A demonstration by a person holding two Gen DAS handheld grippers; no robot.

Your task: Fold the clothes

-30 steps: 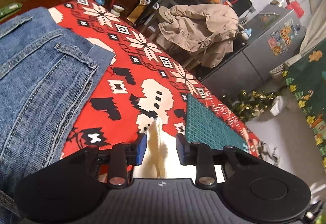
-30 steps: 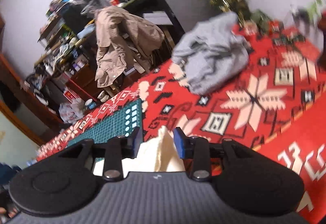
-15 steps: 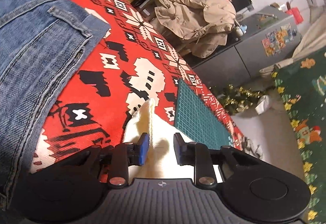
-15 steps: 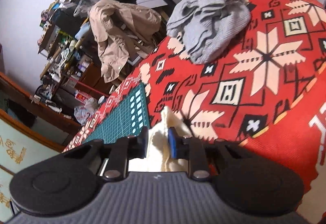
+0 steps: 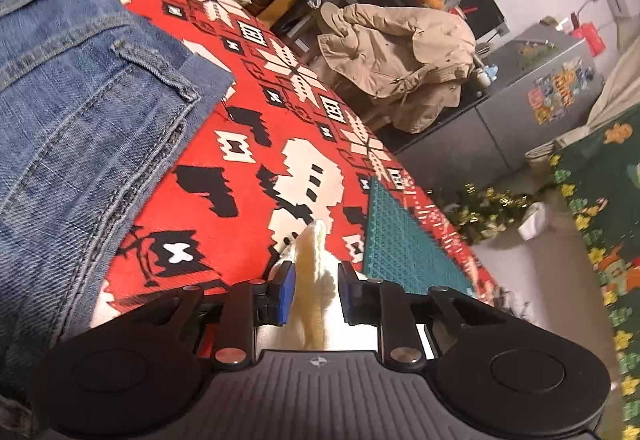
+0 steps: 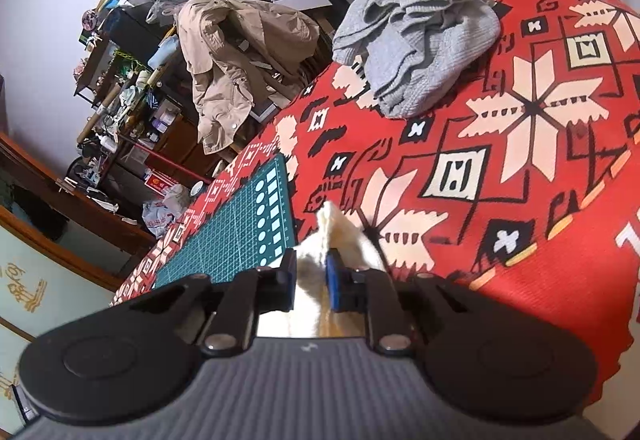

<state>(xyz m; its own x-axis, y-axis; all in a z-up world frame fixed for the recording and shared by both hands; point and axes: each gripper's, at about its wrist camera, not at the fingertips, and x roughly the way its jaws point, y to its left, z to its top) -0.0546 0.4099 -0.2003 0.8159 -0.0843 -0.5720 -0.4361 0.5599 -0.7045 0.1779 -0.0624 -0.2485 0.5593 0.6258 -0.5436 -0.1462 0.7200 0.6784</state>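
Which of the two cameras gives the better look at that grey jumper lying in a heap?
The right wrist view. There the grey jumper lies crumpled on the red patterned cloth, whole and unobstructed, near the cloth's far edge. The left wrist view does not show it at all; that camera looks over the blue jeans instead.

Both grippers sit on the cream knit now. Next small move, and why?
Probably finish the pinch, then lift both together. The jaws of the left gripper and right gripper have just been closing, each with a ridge of the cream knit between them. The left still shows gaps beside the fabric; the right looks snugger. Lifting early may slip the left corner.
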